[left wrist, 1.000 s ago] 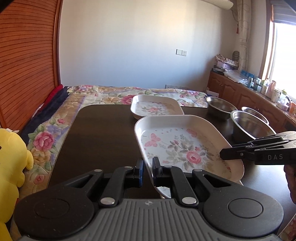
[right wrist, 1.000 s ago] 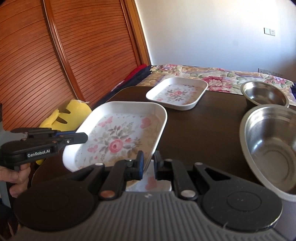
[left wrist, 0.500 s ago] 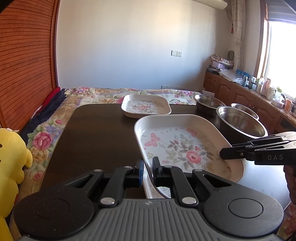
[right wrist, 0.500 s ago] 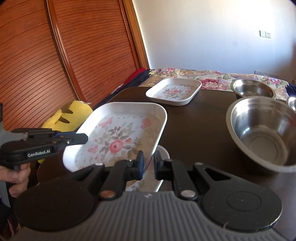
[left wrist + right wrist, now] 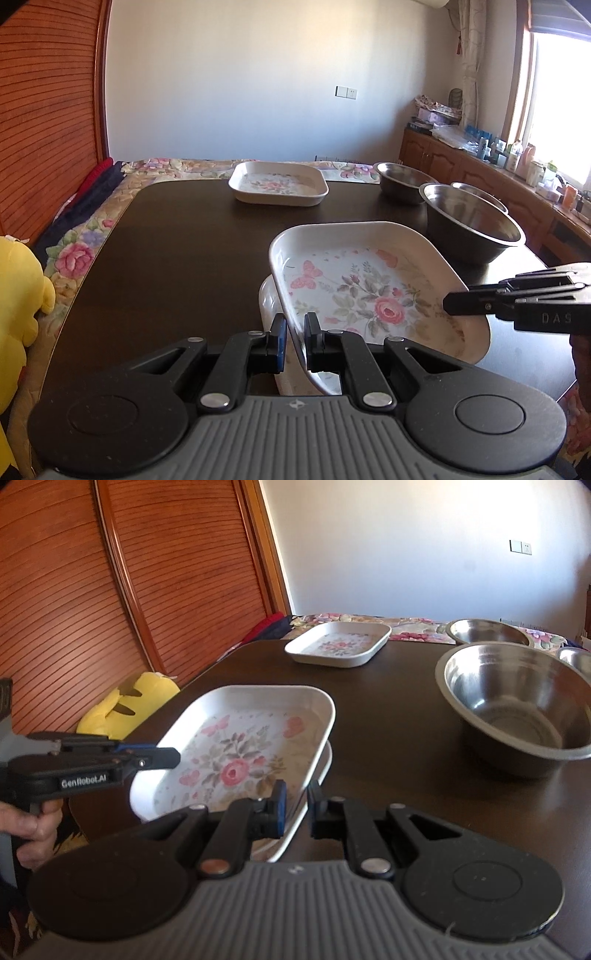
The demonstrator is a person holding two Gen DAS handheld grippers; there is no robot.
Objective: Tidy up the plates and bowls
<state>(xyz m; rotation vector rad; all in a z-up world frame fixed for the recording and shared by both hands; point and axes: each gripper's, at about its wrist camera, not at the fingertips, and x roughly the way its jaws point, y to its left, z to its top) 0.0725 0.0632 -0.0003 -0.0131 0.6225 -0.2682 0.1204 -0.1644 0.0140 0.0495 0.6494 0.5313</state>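
Both tongs, left and right, are clenching opposite rims of the floral tray, hovering tilted just above another on the tabletop; looking rigid, glossy, slippery—gripping rims suits.

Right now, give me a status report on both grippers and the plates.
Left gripper and right gripper both clamp the floral plate rim. It hangs tilted over another plate. Steel bowl stands clear.

Plate above another plate
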